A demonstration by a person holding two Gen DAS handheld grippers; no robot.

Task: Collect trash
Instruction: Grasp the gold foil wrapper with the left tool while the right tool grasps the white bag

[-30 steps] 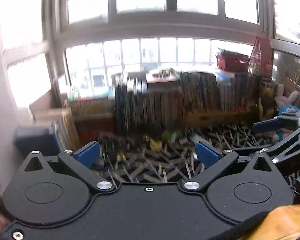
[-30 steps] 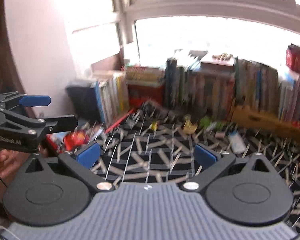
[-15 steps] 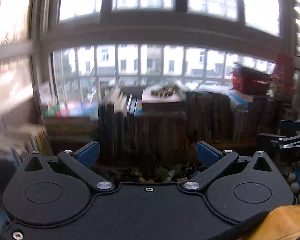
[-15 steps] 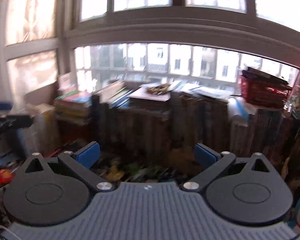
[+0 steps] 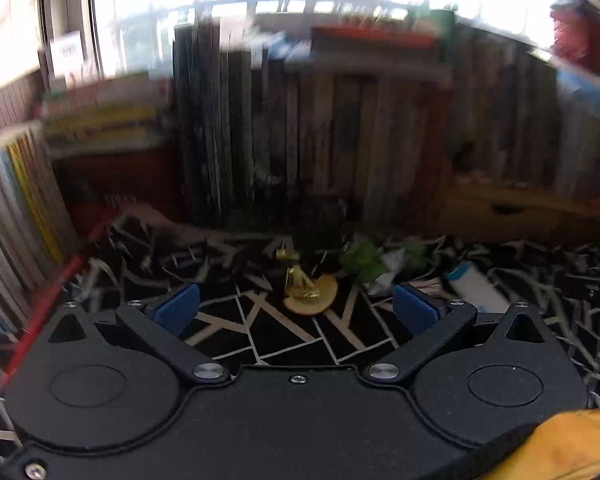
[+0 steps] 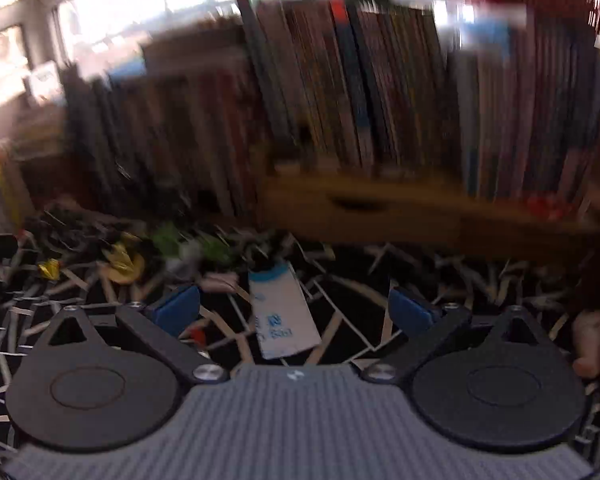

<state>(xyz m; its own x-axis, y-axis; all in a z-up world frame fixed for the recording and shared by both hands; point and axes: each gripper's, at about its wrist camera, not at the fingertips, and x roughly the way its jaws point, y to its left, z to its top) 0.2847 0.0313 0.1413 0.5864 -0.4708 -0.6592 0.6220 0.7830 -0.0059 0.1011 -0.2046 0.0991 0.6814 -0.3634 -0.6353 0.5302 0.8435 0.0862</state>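
Note:
Scraps of trash lie on a black cloth with pale lines. In the left wrist view my left gripper is open just above a yellow peel with a gold foil wrapper; green crumpled scraps lie beyond it to the right. In the right wrist view my right gripper is open over a white and blue packet. The yellow peel, a small gold wrapper and green scraps lie to its left. Both views are blurred.
A row of upright books stands along the back under the window. A wooden box with a slot handle sits in front of the books on the right. More books lean at the left edge.
Both grippers have dropped and tilted down from facing the window and books to hover low over the cloth, close to the trash. Both stay open.

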